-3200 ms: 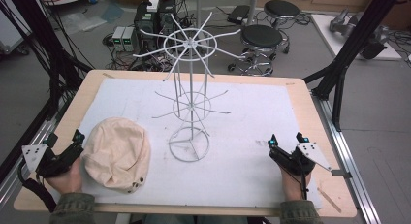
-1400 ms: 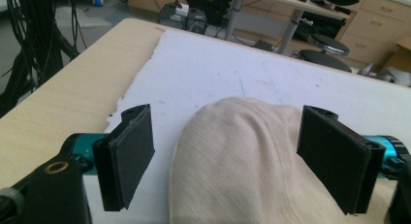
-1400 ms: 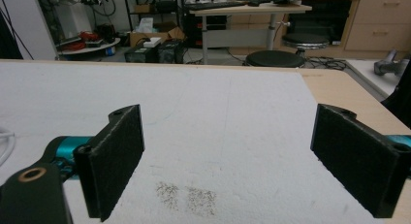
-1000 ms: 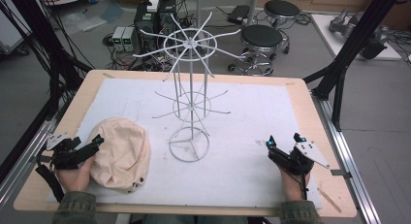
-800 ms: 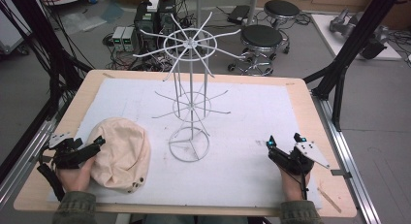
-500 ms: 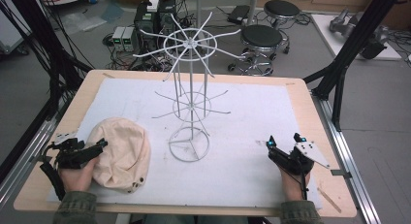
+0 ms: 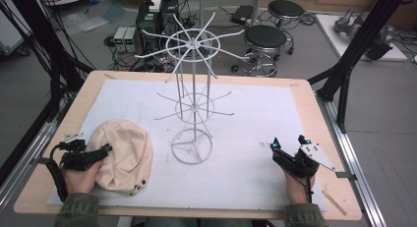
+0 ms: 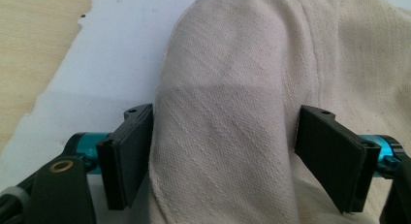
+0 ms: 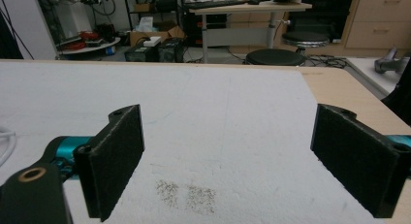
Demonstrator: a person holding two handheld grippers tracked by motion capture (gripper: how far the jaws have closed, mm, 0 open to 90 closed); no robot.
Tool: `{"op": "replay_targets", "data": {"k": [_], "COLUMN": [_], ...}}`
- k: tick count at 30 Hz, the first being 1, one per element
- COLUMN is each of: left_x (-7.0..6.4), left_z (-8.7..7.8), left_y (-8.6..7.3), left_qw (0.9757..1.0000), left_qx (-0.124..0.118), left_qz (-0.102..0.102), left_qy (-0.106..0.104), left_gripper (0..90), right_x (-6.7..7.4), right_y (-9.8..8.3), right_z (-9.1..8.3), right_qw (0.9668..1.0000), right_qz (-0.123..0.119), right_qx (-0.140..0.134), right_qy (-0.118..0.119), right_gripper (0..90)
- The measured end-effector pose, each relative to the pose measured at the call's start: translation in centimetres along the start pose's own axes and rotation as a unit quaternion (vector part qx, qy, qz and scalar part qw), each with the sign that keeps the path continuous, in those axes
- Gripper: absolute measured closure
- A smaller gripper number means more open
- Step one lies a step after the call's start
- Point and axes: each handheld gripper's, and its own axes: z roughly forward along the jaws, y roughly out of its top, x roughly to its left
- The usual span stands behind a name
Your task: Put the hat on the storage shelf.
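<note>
Down at the table's near left, a cream cloth cap point(image 7: 124, 156) lies on the white mat point(image 7: 255, 114), and the left gripper point(image 7: 93, 156) reaches into its left edge, its jaws spread wide with a fold of the cap point(image 8: 228, 117) between them, one pad point(image 8: 128, 151) touching the cloth while the other stands just off it. At the near right, the right gripper point(image 7: 287, 146) rests low on the mat, well apart from the cap, jaws wide and empty. A white wire rack point(image 7: 193, 97) stands upright between them.

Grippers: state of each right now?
Left gripper: open, jaws either side of the cream cap, not yet clamped.
Right gripper: open, empty, over the white mat.
</note>
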Motion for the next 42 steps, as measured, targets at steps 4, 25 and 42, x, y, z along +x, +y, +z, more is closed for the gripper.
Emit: {"op": "replay_targets", "data": {"k": [4, 25, 42], "left_x": [0.0, 1.8, 1.1], "left_z": [0.0, -1.3, -1.8], "left_y": [0.0, 0.1, 0.3], "left_qw": [1.0, 0.993, 0.9904], "left_qx": [0.001, -0.063, -0.092], "left_qz": [0.001, -0.075, -0.057], "left_qy": [0.002, -0.066, -0.086], "left_gripper": [23.6, 80.3, 80.4], "right_x": [0.0, 0.0, 0.0], "right_y": [0.0, 0.0, 0.0], "right_z": [0.0, 0.0, 0.0], "right_qw": [1.0, 1.0, 1.0], "right_qz": [0.0, -0.001, 0.001], "right_qx": [0.001, -0.002, -0.002], "right_qy": [0.001, 0.001, 0.001], "right_gripper": [11.0, 11.0, 11.0]}}
